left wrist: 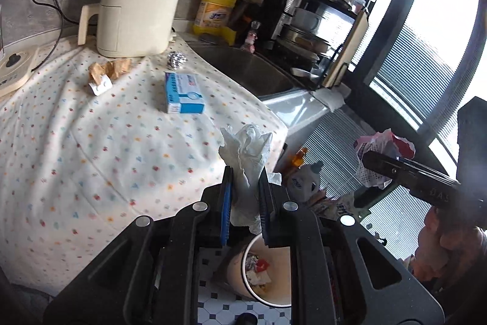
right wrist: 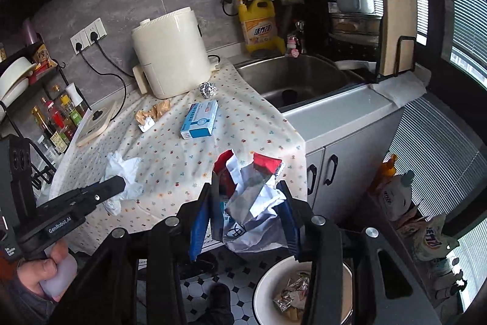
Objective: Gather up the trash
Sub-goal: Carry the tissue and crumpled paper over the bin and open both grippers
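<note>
My left gripper [left wrist: 246, 172] is shut on a crumpled white tissue [left wrist: 247, 151], held above the round bin [left wrist: 275, 299] on the floor; it also shows in the right wrist view [right wrist: 121, 172]. My right gripper [right wrist: 248, 197] is shut on a crumpled red, white and blue wrapper [right wrist: 252, 203], above and left of the bin [right wrist: 264, 291]. The bin holds several scraps. On the dotted cloth [left wrist: 76, 157] lie a blue medicine box [left wrist: 182, 93], a foil ball [left wrist: 176, 60], a brown crumpled paper [left wrist: 111, 69] and a pill blister [left wrist: 99, 86].
A cream air fryer [left wrist: 138, 8] stands at the back of the counter. A steel sink [right wrist: 292, 81] is to the right, with a yellow detergent bottle [right wrist: 258, 26] and a dish rack [right wrist: 359, 5] behind. Bottles and bags [right wrist: 404, 203] line the floor by the window.
</note>
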The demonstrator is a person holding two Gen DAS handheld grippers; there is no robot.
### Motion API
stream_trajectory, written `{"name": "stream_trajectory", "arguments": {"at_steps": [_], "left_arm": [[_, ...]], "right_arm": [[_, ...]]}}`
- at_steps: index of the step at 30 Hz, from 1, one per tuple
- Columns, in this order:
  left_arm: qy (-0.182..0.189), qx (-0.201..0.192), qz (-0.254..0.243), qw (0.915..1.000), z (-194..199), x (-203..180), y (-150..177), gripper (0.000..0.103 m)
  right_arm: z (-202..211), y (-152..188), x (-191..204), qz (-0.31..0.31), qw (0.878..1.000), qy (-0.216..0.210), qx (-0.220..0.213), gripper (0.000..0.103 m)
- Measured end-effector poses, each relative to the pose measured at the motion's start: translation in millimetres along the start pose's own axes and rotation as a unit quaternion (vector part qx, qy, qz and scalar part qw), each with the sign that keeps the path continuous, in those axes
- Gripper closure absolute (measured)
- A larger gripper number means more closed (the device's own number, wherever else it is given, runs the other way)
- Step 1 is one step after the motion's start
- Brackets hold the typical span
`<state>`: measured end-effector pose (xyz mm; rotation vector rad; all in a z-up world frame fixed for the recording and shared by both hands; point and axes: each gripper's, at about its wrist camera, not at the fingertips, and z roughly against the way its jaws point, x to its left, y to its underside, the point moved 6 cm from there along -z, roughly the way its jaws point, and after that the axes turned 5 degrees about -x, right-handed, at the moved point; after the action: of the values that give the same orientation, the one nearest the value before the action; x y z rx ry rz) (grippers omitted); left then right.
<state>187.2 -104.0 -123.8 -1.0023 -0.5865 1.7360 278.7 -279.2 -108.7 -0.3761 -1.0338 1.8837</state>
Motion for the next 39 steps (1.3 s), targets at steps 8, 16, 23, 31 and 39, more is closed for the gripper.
{"name": "stream_trajectory", "arguments": {"at_steps": [8, 16, 23, 31, 39], "left_arm": [[0.048, 0.052, -0.002, 0.9975, -37, -65, 58, 0.087], [0.106, 0.120, -0.007, 0.9871, -80, -122, 115, 0.085], [0.145, 0.158, -0.011, 0.9767, -97, -148, 125, 0.032], [0.131, 0.139, -0.064, 0.9794, -81, -143, 81, 0.022], [0.069, 0.099, -0.047, 0.9916, -57, -97, 44, 0.021]], "right_arm": [[46, 33, -48, -0.008, 1.000, 0.022, -0.001, 0.061], [68, 72, -110, -0.039, 0.996, 0.071, 0.023, 0.061], [81, 89, -142, -0.078, 0.992, 0.093, 0.028, 0.061], [65, 92, -148, -0.119, 0.989, 0.087, 0.033, 0.060], [31, 98, -127, -0.103, 0.990, 0.067, 0.069, 0.045]]}}
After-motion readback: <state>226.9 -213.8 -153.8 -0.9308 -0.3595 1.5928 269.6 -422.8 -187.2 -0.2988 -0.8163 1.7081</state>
